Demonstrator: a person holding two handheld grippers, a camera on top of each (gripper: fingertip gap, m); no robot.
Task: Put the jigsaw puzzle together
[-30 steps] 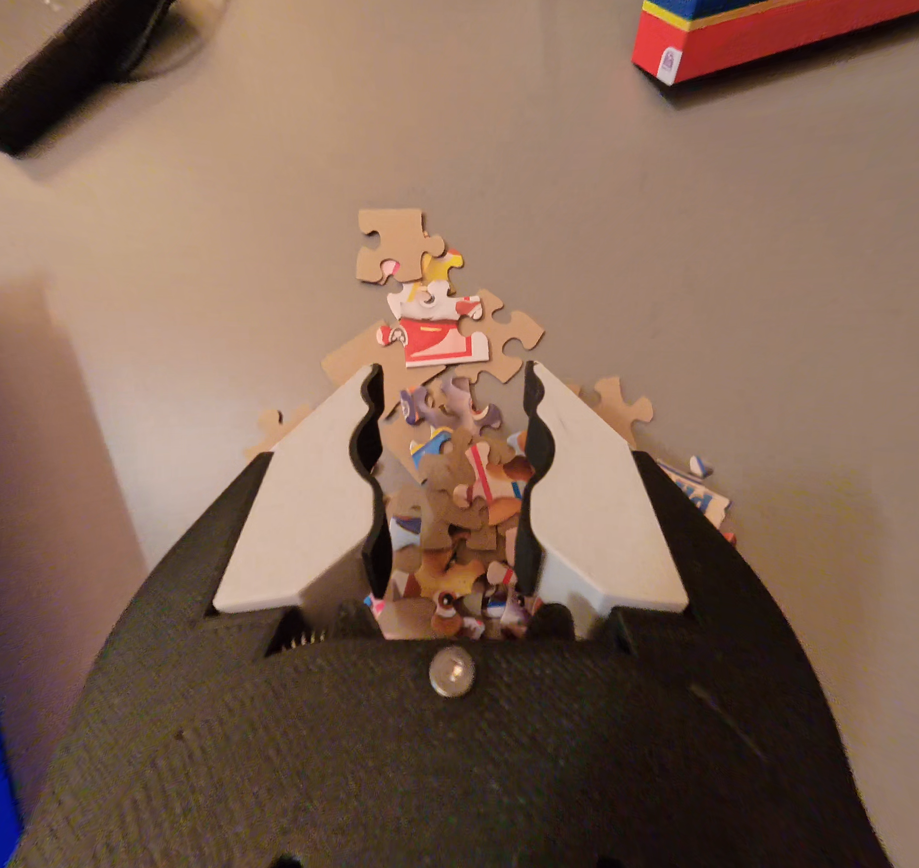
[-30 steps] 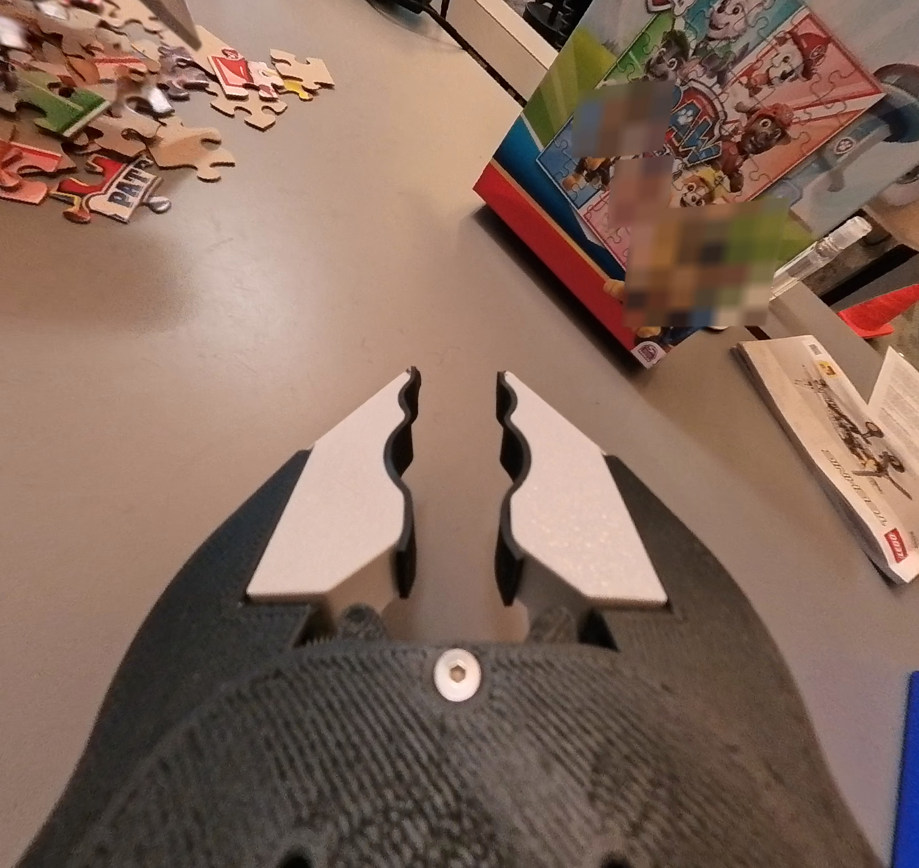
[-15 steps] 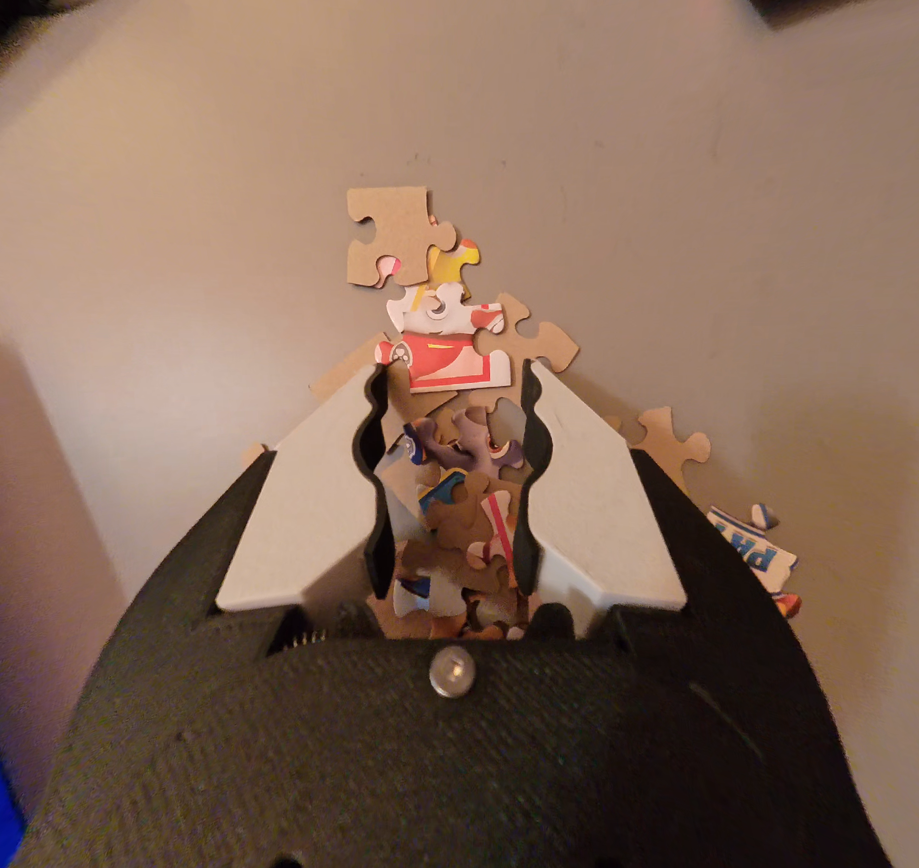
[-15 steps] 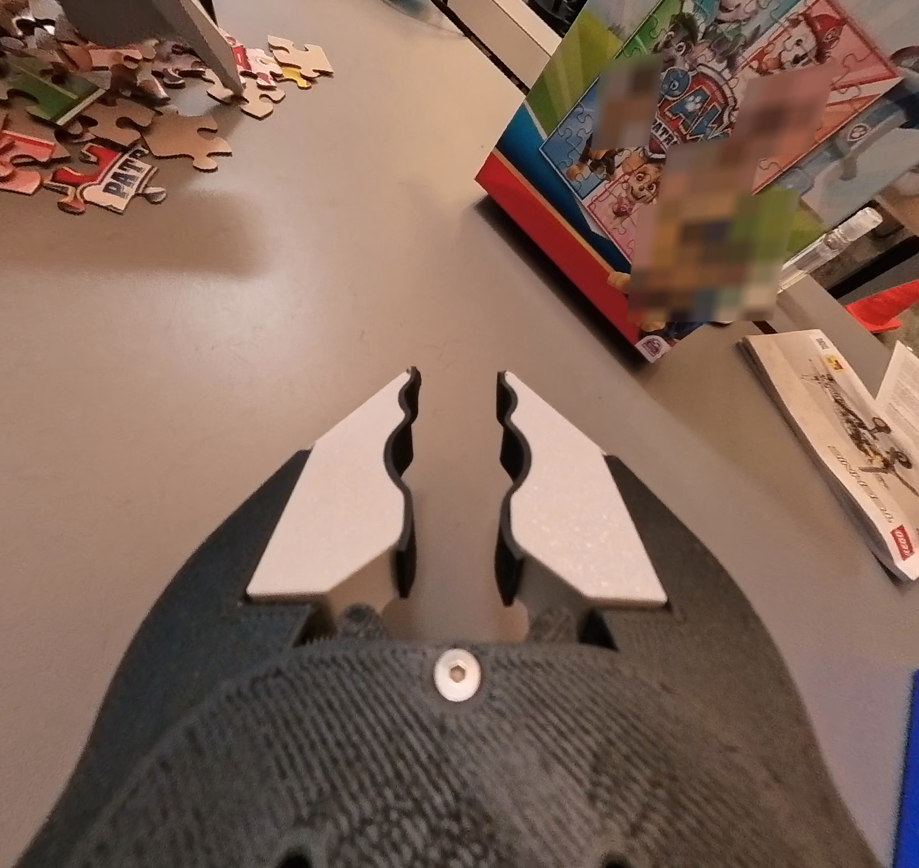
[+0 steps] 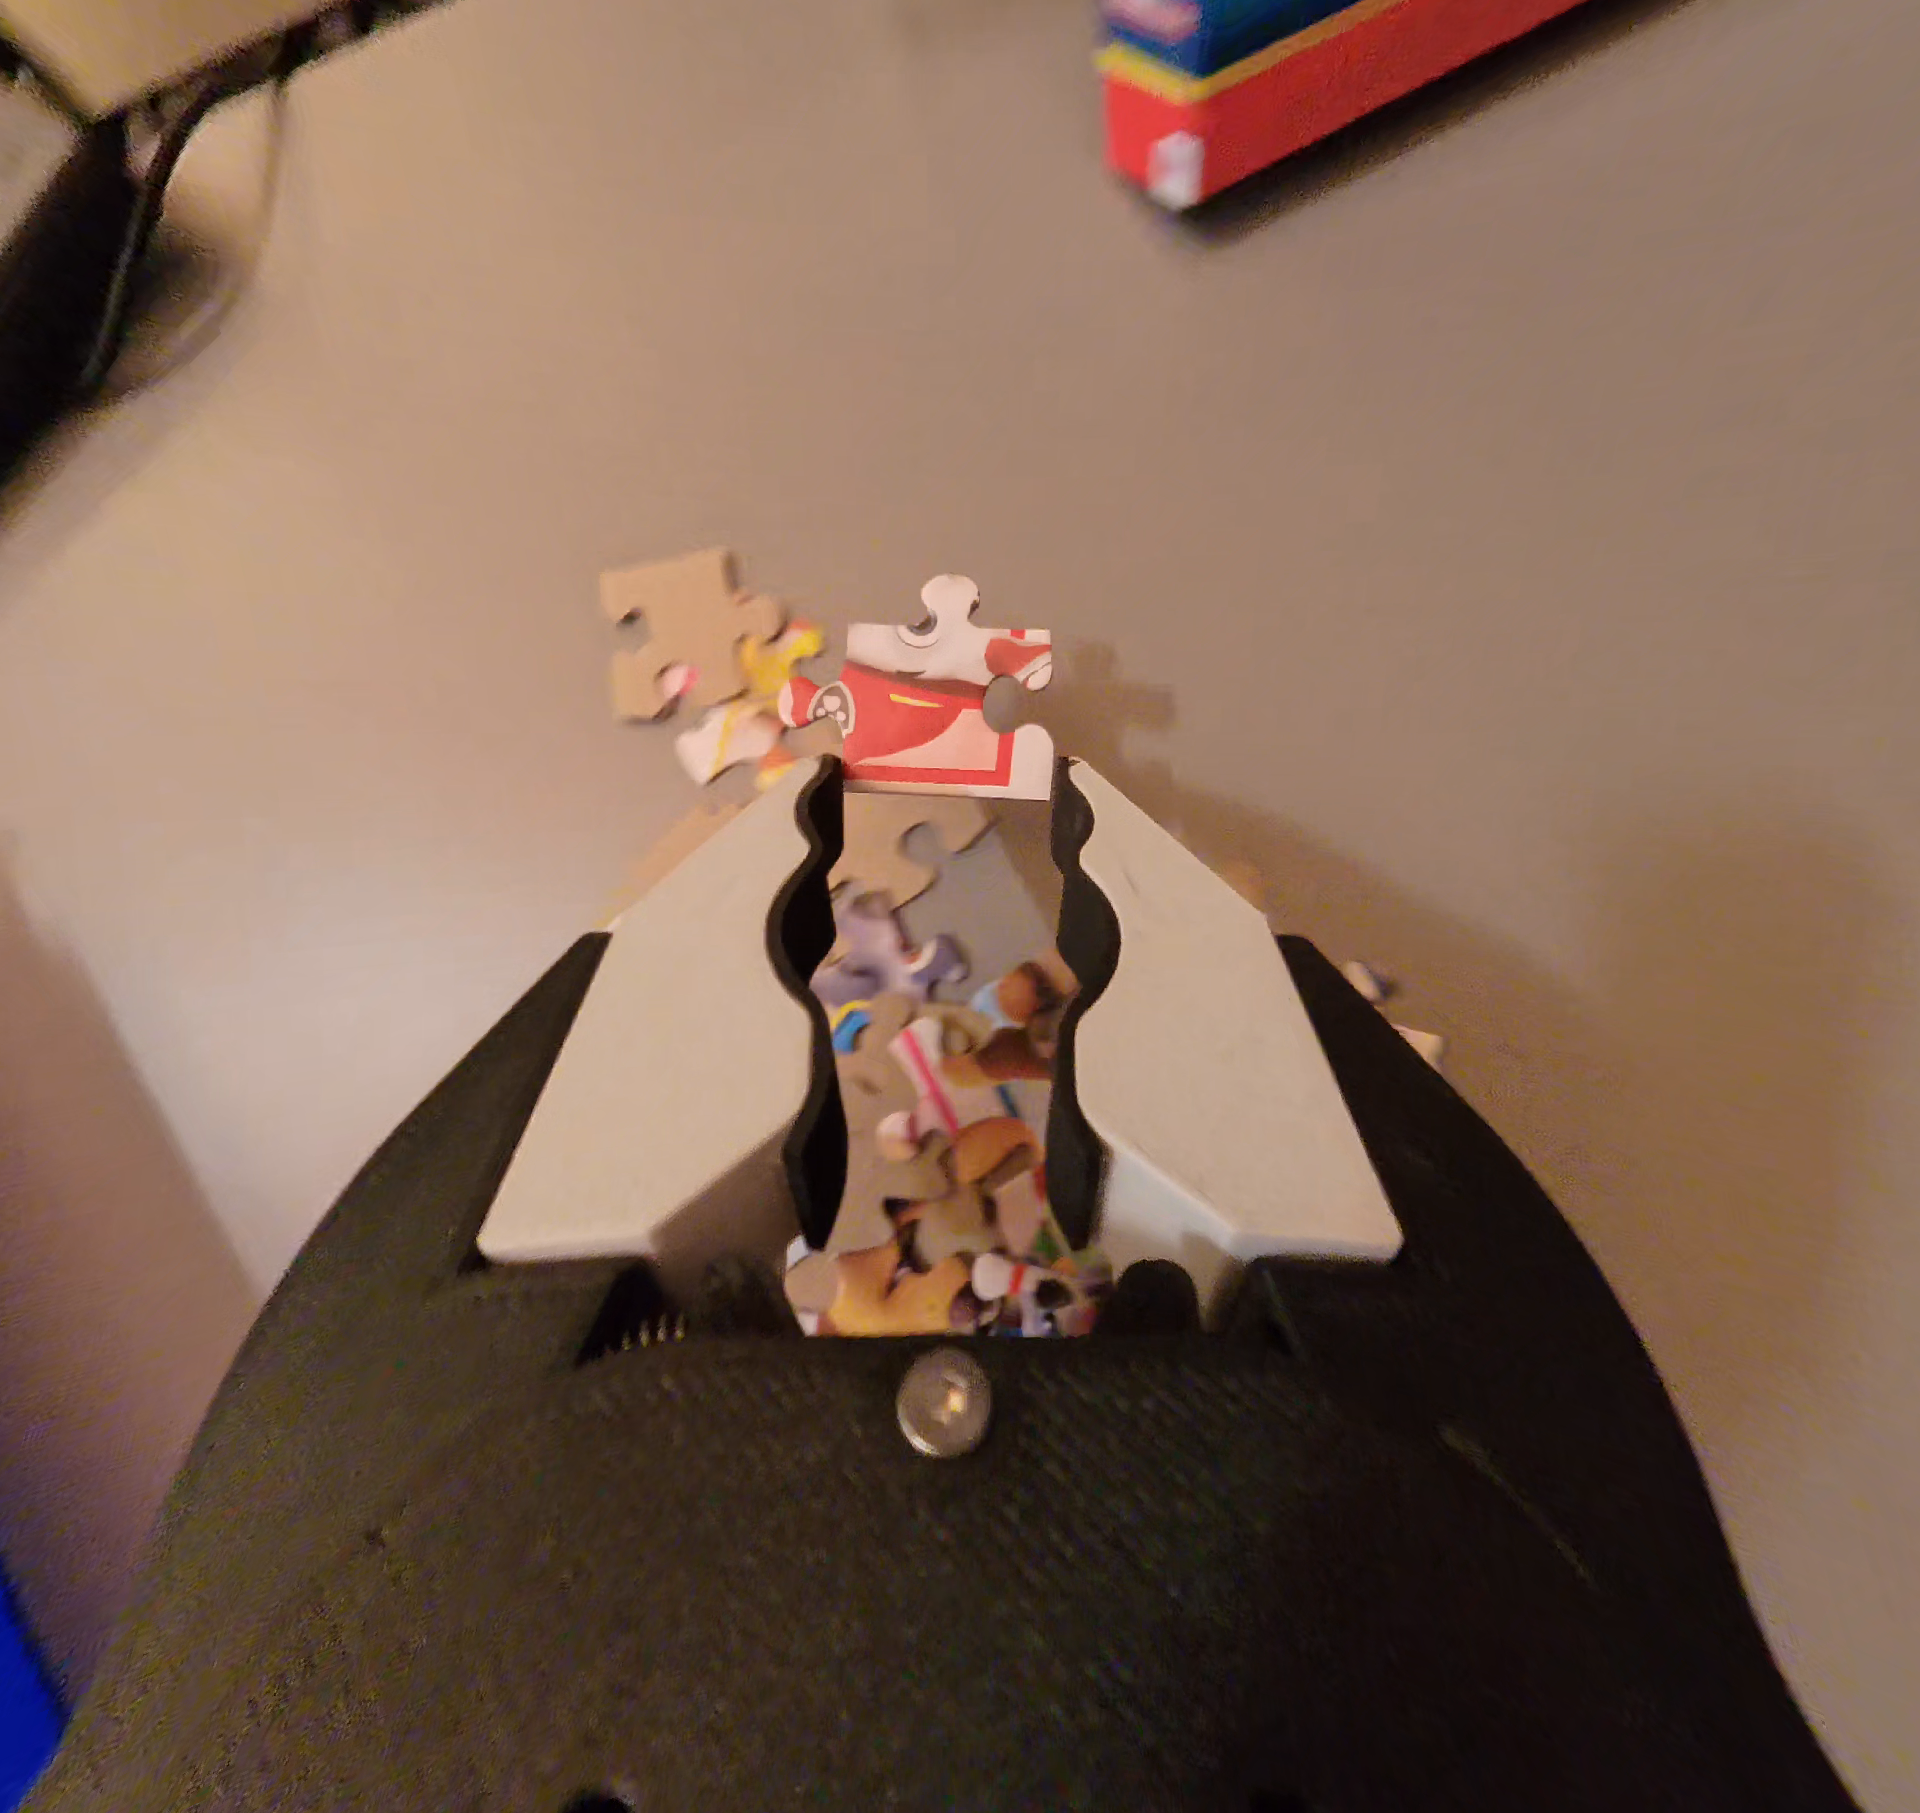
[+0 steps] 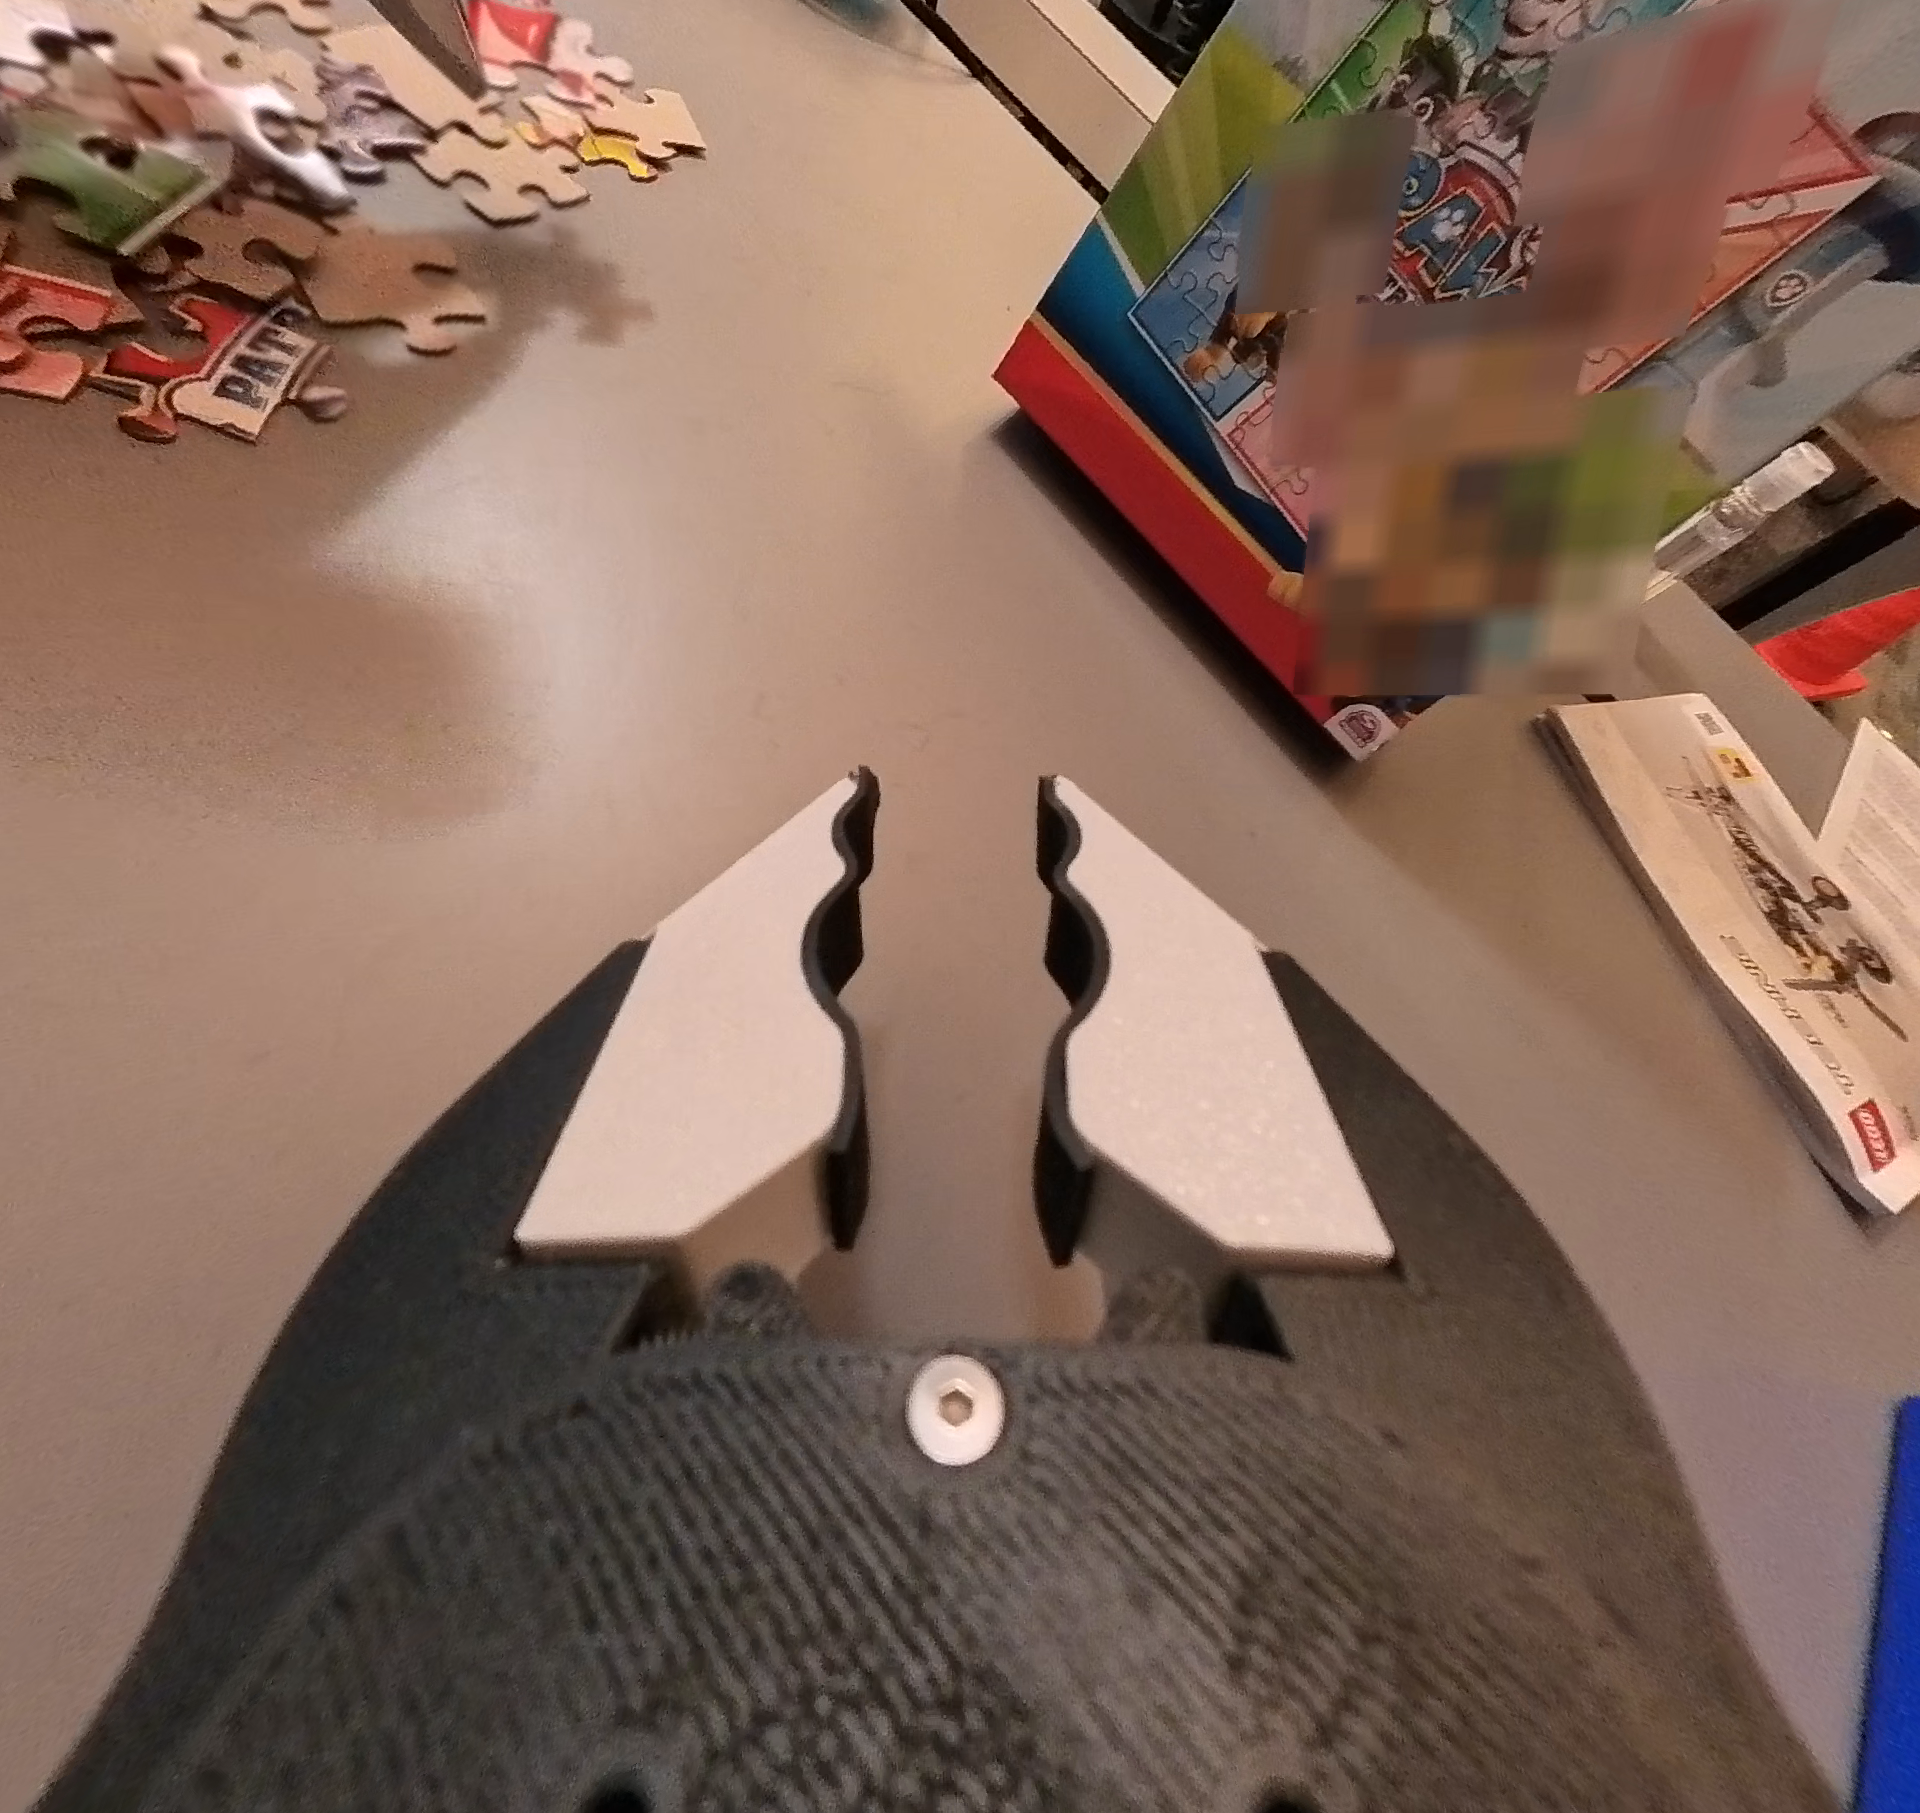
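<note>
Clearly, the left gripper (image 5: 945, 776) has its jaws clamped on a red-and-white cardboard puzzle piece (image 5: 935, 703), raised above the loose pile of puzzle pieces (image 5: 935, 1119) on the grey table (image 5: 1351, 568); right of that pile, the right gripper (image 6: 956, 797) hangs with jaws parted, empty.

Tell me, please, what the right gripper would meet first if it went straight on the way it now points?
Probably nothing soon: the right gripper, jaws apart and bare, faces bare table. The puzzle box sits right of that line, the loose puzzle pieces left; depth is unclear.
</note>
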